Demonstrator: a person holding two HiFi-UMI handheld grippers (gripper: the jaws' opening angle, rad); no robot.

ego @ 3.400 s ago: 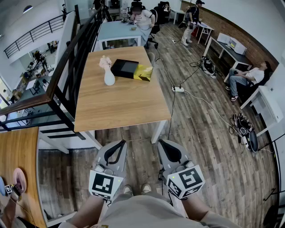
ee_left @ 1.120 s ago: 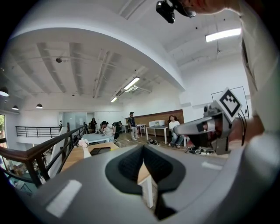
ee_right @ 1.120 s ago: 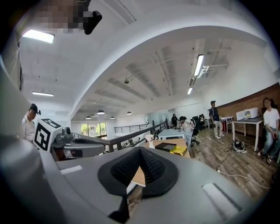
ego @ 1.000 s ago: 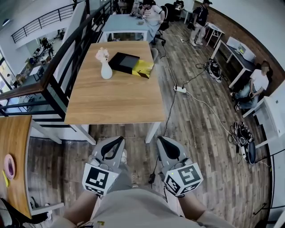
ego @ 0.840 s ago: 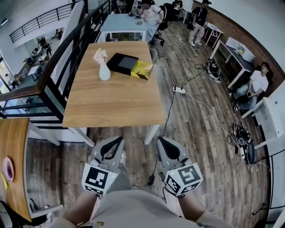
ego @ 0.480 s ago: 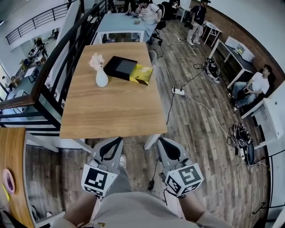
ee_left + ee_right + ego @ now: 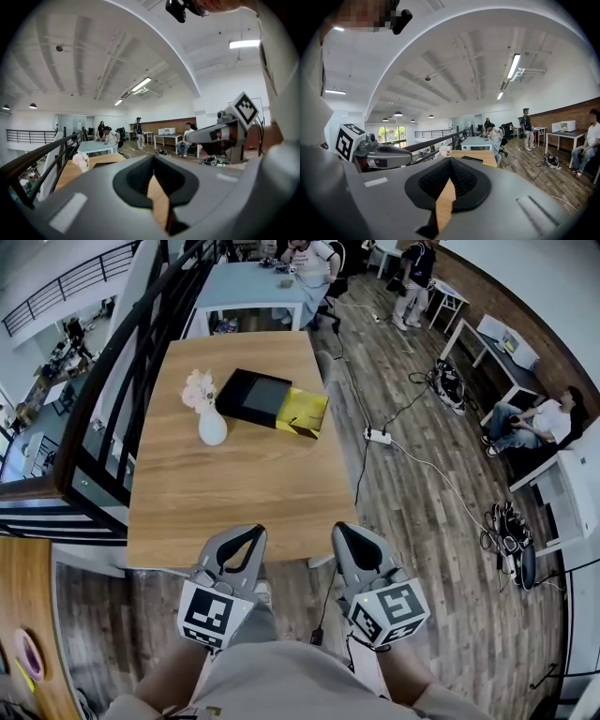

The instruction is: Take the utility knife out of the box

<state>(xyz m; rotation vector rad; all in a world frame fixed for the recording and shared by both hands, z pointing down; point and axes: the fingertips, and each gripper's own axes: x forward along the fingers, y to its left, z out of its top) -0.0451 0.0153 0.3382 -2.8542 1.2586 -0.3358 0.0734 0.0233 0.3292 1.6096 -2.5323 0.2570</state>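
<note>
A person holding a hand-held gripper in each hand stands at the near edge of a light wooden desk (image 7: 234,493) in an open-plan office. The task's flat black box with a yellow end (image 7: 255,396) lies on the far half of the desk. It sits just beside a white vase of pale pink flowers (image 7: 212,426), which stands to its left in the head view.

The grey left hand-held gripper (image 7: 251,535) and the grey right hand-held gripper (image 7: 343,532) are held side by side in front of the body, pointing towards the desk. Each gripper view shows the jaws brought together at the tips, with nothing between the pads but a sliver of desk seen through the gap.

The utility knife is not visible in any view and is presumably inside the box, which appears closed from here. Both hand-held grippers are well apart from the box, so the step in hand looks like the approach, with the box untouched.

The next move would seem to call for closing in on the far half of the desk and parting the jaws. One hand-held gripper could then steady the box while the other opens it. The vase stands close enough to the box to be knocked by a careless reach from the left.
</note>
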